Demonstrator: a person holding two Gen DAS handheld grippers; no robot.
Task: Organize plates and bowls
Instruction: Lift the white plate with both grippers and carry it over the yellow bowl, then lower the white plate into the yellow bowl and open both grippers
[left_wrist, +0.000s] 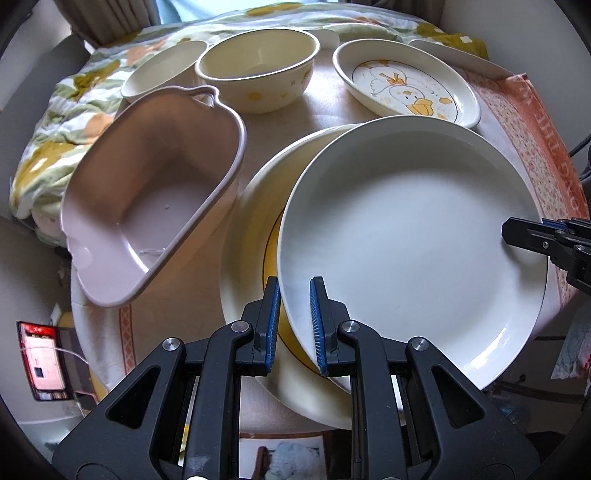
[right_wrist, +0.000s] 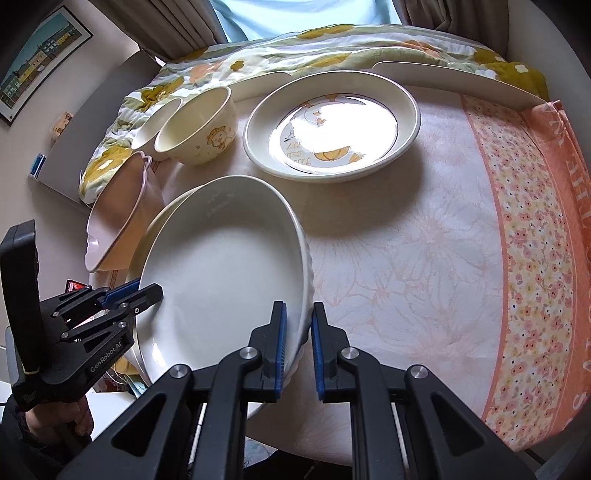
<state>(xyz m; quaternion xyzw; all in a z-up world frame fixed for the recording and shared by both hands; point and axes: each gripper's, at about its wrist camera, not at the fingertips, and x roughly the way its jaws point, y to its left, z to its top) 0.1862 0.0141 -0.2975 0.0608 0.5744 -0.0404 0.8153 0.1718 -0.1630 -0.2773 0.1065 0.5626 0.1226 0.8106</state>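
A: Toward the tabletop's near edge, both tongs, left (left_wrist: 293, 325) and right (right_wrist: 297, 341), clamp the glossy white ceramic plate (left_wrist: 413, 236) by opposite rims, above a yellow-banded plate (left_wrist: 255, 206).

B: Stiff, slippery, breakable; probably heavy, so rim grips suit it.

Two fisheye views, steeply downward and close over a desk under a pale floral cloth (right_wrist: 406, 258). Left view from the near left edge, right view from the near right. Shared: a round white ceramic plate (left_wrist: 413, 236) (right_wrist: 221, 266).
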